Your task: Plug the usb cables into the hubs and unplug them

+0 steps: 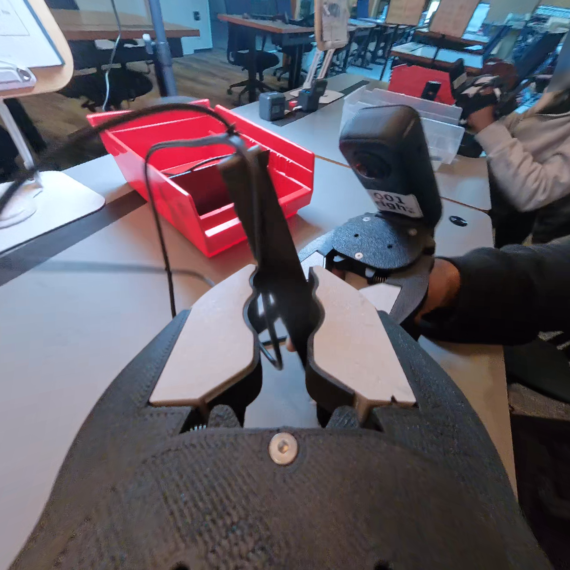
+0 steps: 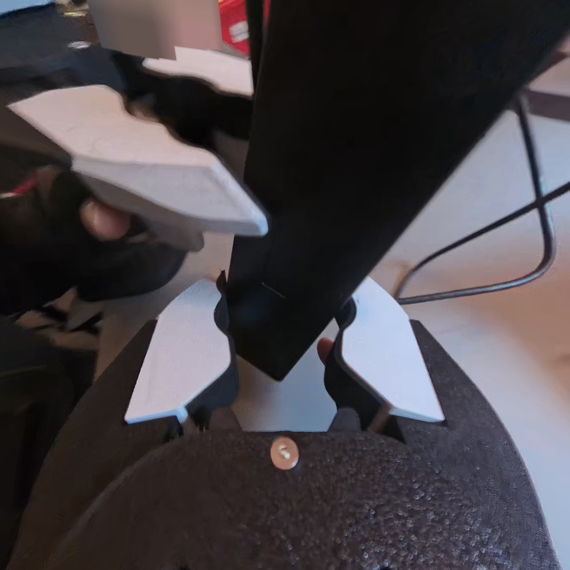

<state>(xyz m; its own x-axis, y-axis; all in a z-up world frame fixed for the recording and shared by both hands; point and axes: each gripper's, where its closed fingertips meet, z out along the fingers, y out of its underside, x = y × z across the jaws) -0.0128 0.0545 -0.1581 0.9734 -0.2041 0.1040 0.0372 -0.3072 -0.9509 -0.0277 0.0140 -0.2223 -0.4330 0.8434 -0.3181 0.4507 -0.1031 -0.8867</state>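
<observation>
**Left wrist view: hub held between both grippers above the table**

Nearest you, the left gripper (image 1: 282, 314) has its jaws drawn together on the lower end of a long black hub (image 1: 268, 231), which rises away from the jaws and leans slightly left. A thin black usb cable (image 1: 159, 222) leaves the hub's far tip, arches over and drops to the grey table (image 1: 77, 324) left of the jaws; a short loop also hangs between the pads. Holding the hub by one end probably keeps its ports exposed, though no port can be made out here.

Just right of the jaws sits the right gripper (image 2: 282, 336), its camera pod carrying a white label whose wording is left unquoted. In the right wrist view its jaws close on a corner of the same black hub, which fills the space ahead; one pale finger (image 2: 148, 172) of the left gripper enters from the left. Two grips likely steady the body for plugging.

Beyond the hub's tip stands an open red bin (image 1: 277, 160), with more cable inside. Farther right, another person (image 1: 530, 154) sits by a clear plastic tray (image 1: 438, 123).
</observation>
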